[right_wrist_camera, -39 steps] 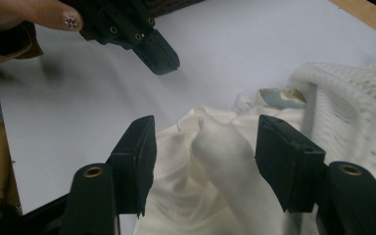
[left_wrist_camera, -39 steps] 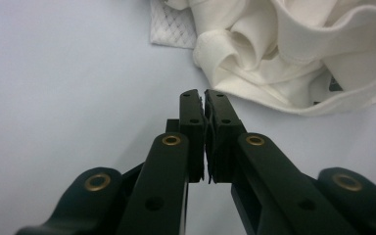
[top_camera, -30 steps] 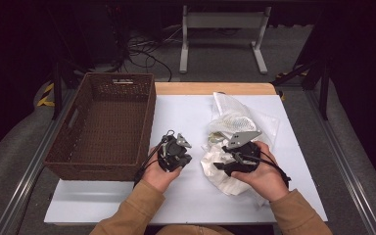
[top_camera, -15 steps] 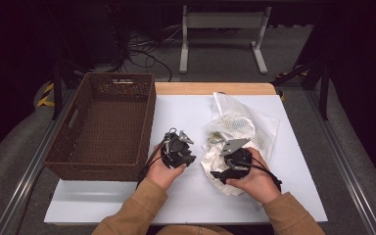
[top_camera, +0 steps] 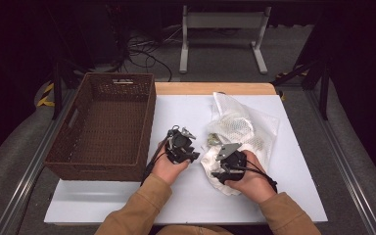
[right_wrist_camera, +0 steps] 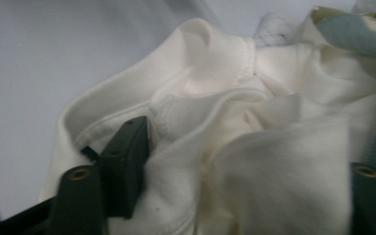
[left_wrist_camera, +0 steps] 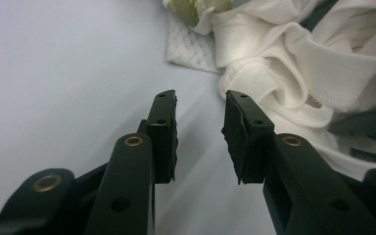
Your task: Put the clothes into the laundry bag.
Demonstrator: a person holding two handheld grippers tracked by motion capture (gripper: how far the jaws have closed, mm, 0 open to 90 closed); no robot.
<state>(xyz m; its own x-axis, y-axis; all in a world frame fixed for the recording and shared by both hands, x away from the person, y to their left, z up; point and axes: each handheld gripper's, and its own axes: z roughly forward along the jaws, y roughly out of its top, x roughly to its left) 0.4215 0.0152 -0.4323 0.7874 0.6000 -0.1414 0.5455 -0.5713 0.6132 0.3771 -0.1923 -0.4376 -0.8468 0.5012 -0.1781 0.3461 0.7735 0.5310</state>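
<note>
A cream-white garment [top_camera: 209, 157] lies bunched at the near end of a white mesh bag [top_camera: 242, 122] on the white table [top_camera: 176, 107]. My right gripper [top_camera: 226, 161] is pushed down into the garment [right_wrist_camera: 200, 73]. Its jaws have just been closing and still stand wide, with a heap of cloth between them. The left pad rests on a fold, while cloth hides the right pad of the right gripper [right_wrist_camera: 245, 132]. My left gripper [top_camera: 182, 142] hovers over bare table just left of the garment [left_wrist_camera: 293, 63]. The left gripper [left_wrist_camera: 200, 98] has just been opening and holds nothing.
A brown wicker basket [top_camera: 107, 122] stands at the table's left with nothing visible inside. The mesh bag's corner [left_wrist_camera: 191, 46] and a greenish item lie ahead of the left jaws. A dark label on the garment [left_wrist_camera: 364, 154] sits by the right jaw. Metal rails flank the table.
The right gripper has sunk onto the garment, nearer the front edge. The left gripper has shifted slightly forward and right, and its jaws have parted.
</note>
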